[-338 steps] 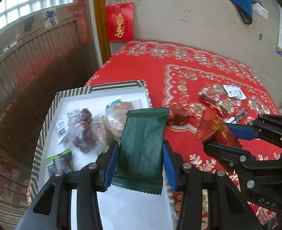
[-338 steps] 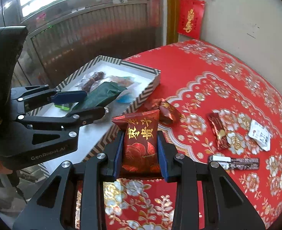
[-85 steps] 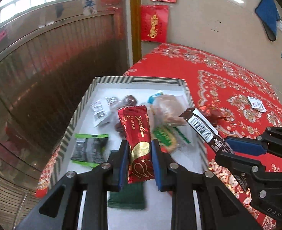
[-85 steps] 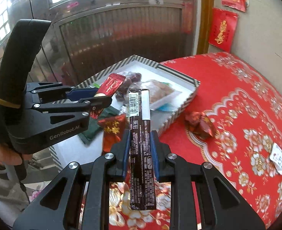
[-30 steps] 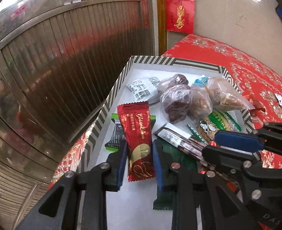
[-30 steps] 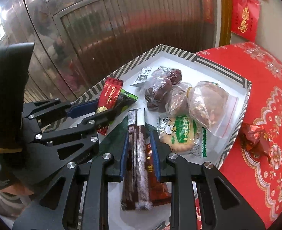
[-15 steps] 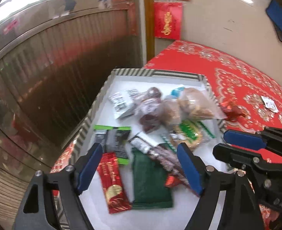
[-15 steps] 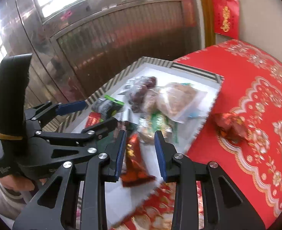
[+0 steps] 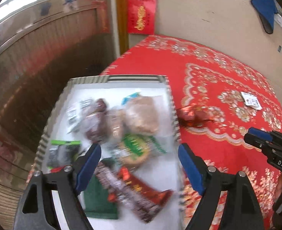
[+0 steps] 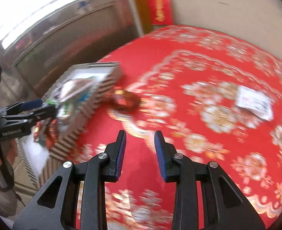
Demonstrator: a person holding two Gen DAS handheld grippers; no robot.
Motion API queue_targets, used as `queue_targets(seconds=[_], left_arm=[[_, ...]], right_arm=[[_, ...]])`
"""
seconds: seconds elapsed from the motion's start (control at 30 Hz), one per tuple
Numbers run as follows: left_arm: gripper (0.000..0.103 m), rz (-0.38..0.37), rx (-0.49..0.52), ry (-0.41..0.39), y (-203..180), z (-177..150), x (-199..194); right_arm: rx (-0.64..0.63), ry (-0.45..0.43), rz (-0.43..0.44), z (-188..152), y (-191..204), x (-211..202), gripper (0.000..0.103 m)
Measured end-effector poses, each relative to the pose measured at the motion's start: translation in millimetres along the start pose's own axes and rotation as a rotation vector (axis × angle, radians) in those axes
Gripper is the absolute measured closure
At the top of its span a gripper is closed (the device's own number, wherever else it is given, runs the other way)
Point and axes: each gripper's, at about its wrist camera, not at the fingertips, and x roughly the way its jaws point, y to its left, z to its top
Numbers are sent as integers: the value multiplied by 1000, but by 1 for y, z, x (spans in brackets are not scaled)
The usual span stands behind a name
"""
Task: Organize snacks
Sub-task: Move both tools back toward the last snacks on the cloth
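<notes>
While the left gripper [image 9: 139, 164] hangs wide and empty over the striped tray [image 9: 133, 78] of snacks, jaws just opened, the right gripper [image 10: 140, 153] sits slightly parted, empty, over the red tablecloth [image 10: 198, 61]; 2 snacks remain outside: red wrapper [image 10: 124, 100] beside the tray, white packet [image 10: 253, 102] well apart.

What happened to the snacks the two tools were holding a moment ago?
Both were let go into the striped box. The left tool opened wide, dropping its red packet; the right tool opened a little, left the dark bar and swung out over the red cloth. The crumpled red wrapper and white packet stayed on the cloth.
</notes>
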Motion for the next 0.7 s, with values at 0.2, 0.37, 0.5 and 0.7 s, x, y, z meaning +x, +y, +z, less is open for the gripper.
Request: queue_targets(seconds=[0.2,0.37,0.5,0.7], left_arm=[[19,-70,-7,57,-40,24,15],[14,-103,-73,109,-68,42,34],[14,-84,-79,131,-89,54,52],[14,20,-16,122,-107,70,81]], right_arm=[[44,-3,-16,-5,-33,-12,73],[32,-10,-34,-1,-53,-22,73],[41,-21,-51,4,-71,-31,62],[55,-19,-46,1,-96,-38,50]])
